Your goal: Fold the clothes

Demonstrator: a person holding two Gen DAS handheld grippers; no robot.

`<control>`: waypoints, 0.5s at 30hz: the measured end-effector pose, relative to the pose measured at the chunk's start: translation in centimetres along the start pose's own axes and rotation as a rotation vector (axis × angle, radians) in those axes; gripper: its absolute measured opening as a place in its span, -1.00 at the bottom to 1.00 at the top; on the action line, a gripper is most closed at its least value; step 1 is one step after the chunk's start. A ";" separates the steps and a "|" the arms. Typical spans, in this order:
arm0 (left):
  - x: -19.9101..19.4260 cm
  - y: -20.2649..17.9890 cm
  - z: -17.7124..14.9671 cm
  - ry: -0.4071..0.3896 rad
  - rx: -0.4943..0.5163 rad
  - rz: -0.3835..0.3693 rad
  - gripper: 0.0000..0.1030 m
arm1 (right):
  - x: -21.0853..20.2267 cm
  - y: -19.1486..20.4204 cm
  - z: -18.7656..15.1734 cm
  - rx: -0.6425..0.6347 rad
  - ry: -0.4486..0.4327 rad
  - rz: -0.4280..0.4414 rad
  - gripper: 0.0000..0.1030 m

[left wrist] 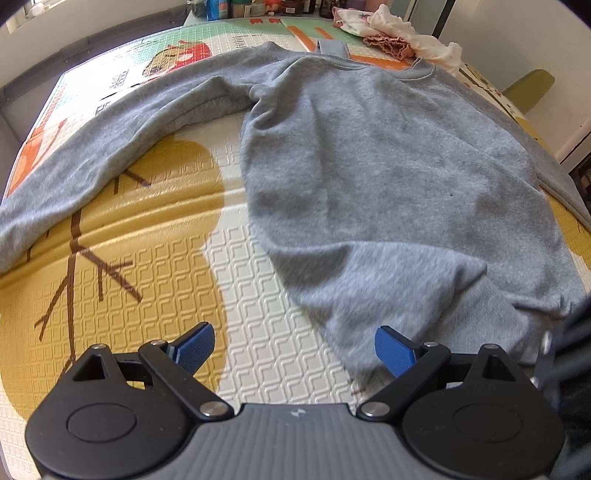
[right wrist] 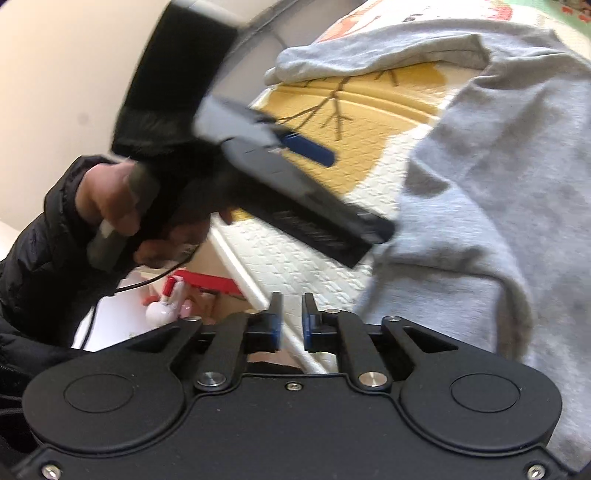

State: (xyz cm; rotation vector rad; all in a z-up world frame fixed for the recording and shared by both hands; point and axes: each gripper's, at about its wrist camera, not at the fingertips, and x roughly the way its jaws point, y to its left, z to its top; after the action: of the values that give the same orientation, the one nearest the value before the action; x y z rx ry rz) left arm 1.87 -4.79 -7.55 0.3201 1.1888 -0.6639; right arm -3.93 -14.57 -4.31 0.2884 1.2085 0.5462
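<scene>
on a patterned foam mat (left wrist: 229, 258), a grey sweatshirt (left wrist: 388, 177) is spread flat, neck toward the far edge. at far left in the left wrist view, one sleeve (left wrist: 92, 162) is stretched out across the mat's yellow print. lower centre, the left gripper (left wrist: 293, 349) is seen w/ its blue fingers (left wrist: 195, 347) wide apart, nothing between them; bare mat lies under the gap, and the right-hand finger sits just at the sweatshirt's hem. far right at the back, a small pile of other clothes (left wrist: 395, 33) is seen beside the collar.

in the right wrist view, at left a hand (right wrist: 110, 199) in a dark sleeve is wrapped round the left gripper's handle. bottom centre, the right gripper (right wrist: 291, 321) is shown w/ fingers nearly together, a narrow gap left, nothing held. at right, the sweatshirt's hem is bunched near the mat's edge.
</scene>
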 end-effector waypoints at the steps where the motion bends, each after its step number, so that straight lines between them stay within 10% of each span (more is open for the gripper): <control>1: -0.1 0.1 -0.3 -0.001 0.001 -0.001 0.85 | -0.4 -0.2 0.0 0.004 -0.004 -0.013 -0.63; 15: -0.7 -3.6 -4.2 -0.047 0.187 0.057 0.85 | -4.8 -1.2 -1.3 -0.054 -0.043 -0.195 -0.37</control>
State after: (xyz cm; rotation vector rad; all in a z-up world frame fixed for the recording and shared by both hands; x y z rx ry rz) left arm -3.68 -5.02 -8.03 0.4914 1.0706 -0.7308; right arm -6.09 -18.26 -1.49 0.1338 1.1639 0.4001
